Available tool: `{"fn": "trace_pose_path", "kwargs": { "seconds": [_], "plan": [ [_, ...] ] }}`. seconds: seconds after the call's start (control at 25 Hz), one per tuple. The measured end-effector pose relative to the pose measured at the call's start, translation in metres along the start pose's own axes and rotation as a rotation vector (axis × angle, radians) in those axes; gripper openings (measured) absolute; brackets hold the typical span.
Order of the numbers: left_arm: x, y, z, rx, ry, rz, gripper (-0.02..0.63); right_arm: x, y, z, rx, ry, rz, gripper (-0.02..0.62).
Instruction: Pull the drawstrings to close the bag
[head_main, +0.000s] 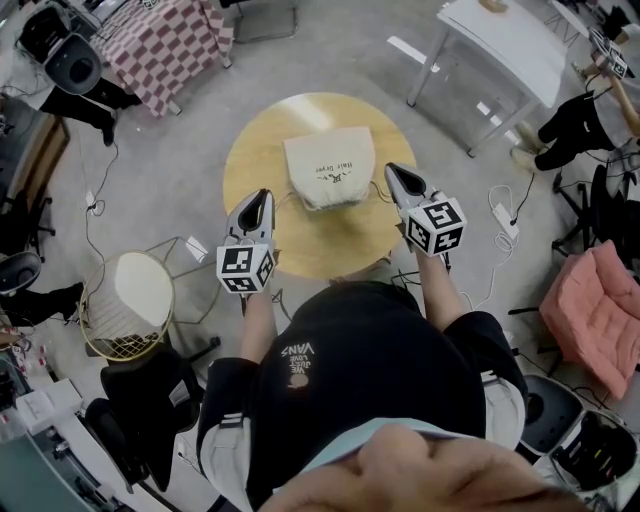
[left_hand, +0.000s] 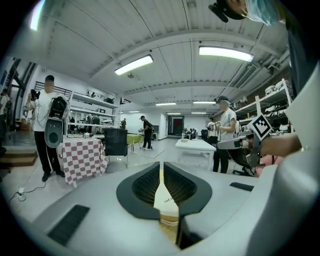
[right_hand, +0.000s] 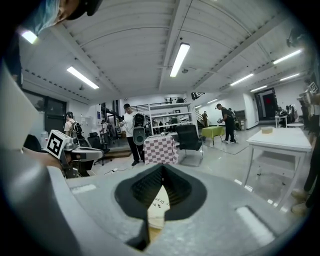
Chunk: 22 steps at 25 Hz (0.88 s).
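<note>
Standing closest to the camera, a person in a dark shirt (head_main: 350, 380) holds both tools out ahead. The left gripper (head_main: 262, 193) has its jaws pressed together at the tips, with nothing seen caught between them. The right gripper (head_main: 392, 168) is closed the same way. In each gripper view only a strip of cream cloth shows through the slit behind the pads. That cloth is the bag (head_main: 328, 165), which lies between the two grippers and just beyond their tips, on a round wooden table (head_main: 250, 150) beneath them. Out to the left of the left gripper stands a wire basket stool (head_main: 140, 295). Far beyond the left gripper is a checked tablecloth (head_main: 165, 45). Far beyond the right gripper is a white table (head_main: 510, 40).
</note>
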<state>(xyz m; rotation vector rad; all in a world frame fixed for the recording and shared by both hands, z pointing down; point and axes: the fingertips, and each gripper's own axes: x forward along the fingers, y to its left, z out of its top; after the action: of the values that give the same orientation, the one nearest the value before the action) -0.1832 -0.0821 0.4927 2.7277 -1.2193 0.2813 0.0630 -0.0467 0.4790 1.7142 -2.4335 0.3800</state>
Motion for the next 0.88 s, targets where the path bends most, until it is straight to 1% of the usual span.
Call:
{"fn": "trace_pose_path", "kwargs": {
  "seconds": [0.24,0.88],
  "plan": [
    [-0.005,-0.009,0.009,0.023,-0.023,-0.024,0.038,-0.001,0.014,0.007,-0.015,-0.022,0.019,-0.003],
    [-0.018,-0.019,0.013,0.026,-0.059,-0.031,0.037,-0.008,0.026,0.004,-0.045,-0.014,0.021,-0.003]
  ]
}}
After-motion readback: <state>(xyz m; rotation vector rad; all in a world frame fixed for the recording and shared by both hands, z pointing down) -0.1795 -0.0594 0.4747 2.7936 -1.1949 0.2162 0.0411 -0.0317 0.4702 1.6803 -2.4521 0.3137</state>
